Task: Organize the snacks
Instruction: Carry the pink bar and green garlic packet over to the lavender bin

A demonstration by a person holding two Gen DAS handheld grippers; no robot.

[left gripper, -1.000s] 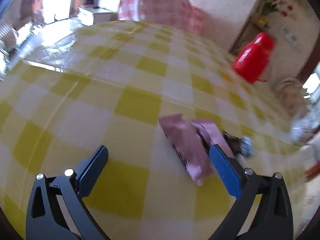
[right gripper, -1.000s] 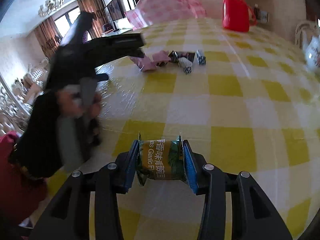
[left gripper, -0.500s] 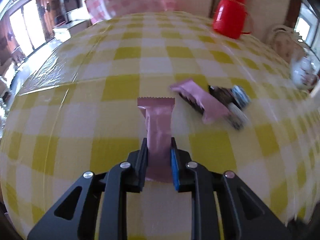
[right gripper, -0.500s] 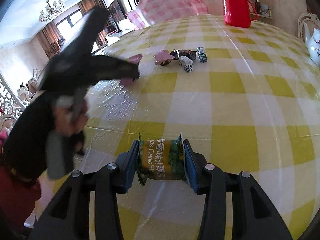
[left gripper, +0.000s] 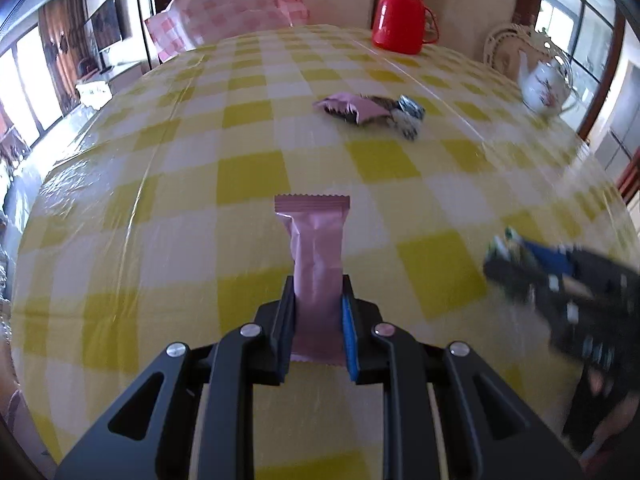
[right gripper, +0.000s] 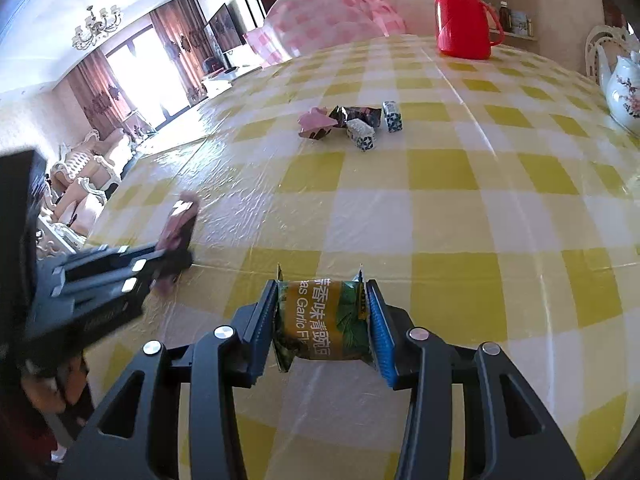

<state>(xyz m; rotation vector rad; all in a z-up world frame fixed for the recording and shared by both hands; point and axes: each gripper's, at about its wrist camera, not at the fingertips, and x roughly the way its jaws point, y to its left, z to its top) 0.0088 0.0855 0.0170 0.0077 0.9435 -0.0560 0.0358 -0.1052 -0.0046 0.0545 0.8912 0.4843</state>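
Pink snack bar (left gripper: 316,256) stands upright, pinched low between the pads of the left gripper (left gripper: 316,320) above the yellow-checked tablecloth (left gripper: 248,168), well short of the snack pile (left gripper: 372,110) that lies toward the red thermos (left gripper: 400,12). The right gripper (right gripper: 324,320) clamps a green garlic-pea packet (right gripper: 320,320) crosswise, nearer still. Doing this well likely means setting each packet down flat, apart from that pile and from each other, and releasing only once it rests on the cloth.
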